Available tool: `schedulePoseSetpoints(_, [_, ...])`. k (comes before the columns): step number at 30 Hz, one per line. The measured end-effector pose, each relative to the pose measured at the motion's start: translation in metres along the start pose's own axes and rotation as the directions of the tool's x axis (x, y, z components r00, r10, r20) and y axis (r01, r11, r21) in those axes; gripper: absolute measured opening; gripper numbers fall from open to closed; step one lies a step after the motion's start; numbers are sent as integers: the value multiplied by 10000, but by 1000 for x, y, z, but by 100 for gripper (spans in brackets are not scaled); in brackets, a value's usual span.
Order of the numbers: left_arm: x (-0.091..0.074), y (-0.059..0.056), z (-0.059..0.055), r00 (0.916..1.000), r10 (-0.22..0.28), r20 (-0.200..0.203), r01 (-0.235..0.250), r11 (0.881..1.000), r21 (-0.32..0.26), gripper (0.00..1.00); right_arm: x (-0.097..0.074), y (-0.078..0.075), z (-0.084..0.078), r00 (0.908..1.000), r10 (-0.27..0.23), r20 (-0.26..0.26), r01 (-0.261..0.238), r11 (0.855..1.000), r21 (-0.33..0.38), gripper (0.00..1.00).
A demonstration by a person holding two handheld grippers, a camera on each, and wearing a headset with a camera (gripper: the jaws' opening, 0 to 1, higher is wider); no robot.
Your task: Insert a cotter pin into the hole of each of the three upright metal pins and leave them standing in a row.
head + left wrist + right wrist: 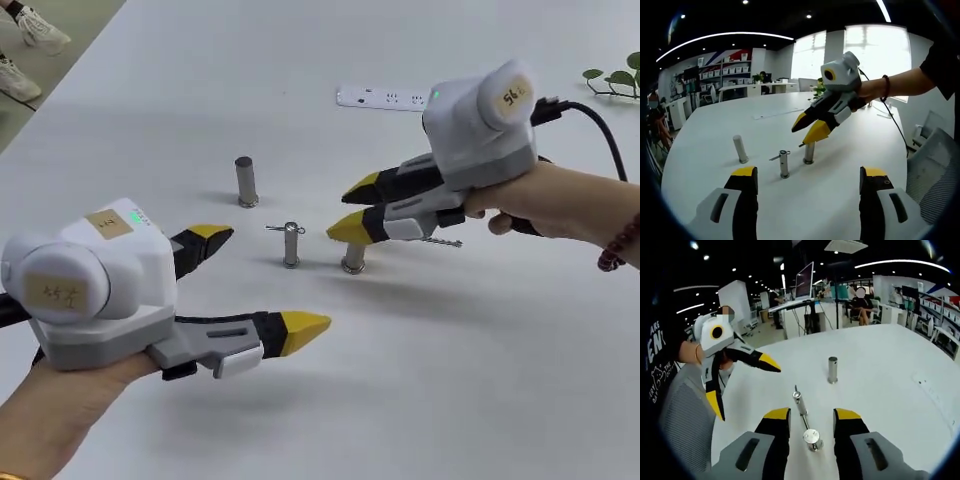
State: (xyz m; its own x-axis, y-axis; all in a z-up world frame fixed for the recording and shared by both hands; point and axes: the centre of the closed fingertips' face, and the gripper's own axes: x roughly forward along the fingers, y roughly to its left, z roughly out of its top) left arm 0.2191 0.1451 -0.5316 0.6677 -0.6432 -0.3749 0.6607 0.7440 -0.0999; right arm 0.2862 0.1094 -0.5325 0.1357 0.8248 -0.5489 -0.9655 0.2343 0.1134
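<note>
Three metal pins stand upright in a row on the white table (450,380). The far pin (245,182) (740,149) (832,370) has a bare top. Through the middle pin (291,246) (784,164) (800,403) runs a cotter pin (279,229) (776,156). The near pin (352,260) (809,153) (812,438) is partly hidden by my right gripper (348,209) (809,128) (812,415), which is open and hovers just over its top. A thin rod (441,241) pokes out under that gripper; I cannot tell what it is. My left gripper (268,281) (810,172) (742,385) stands open and empty, short of the row.
A white power strip (384,98) lies at the back of the table and green leaves (616,79) show at the back right. The table's left edge runs past a strip of floor where a person's shoes (35,30) stand. A grey chair (935,155) stands beside the table.
</note>
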Motion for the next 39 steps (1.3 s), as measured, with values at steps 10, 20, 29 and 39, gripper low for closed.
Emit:
schedulePoseSetpoints(10, [-1, 4, 4, 9995, 180, 271, -179, 9998, -35, 84, 13, -15, 25, 9922, -622, 1085, 556, 9965, 630, 35])
schedulePoseSetpoints(20, [0, 2, 2, 9997, 150, 175, -149, 9998, -90, 91, 38, -35, 39, 9786, -1234, 1649, 1148, 9915, 606, 36])
schedulePoseSetpoints(29, [-1, 3, 0, 9997, 190, 121, -188, 9997, -159, 93, 61, -49, 55, 9606, -1419, 2390, 1155, 9859, 1211, 34])
schedulePoseSetpoints(39, [1, 2, -3, 9998, 204, 44, -204, 9998, -90, 93, 91, -54, 61, 9535, -1440, 2648, 1136, 9854, 1267, 30])
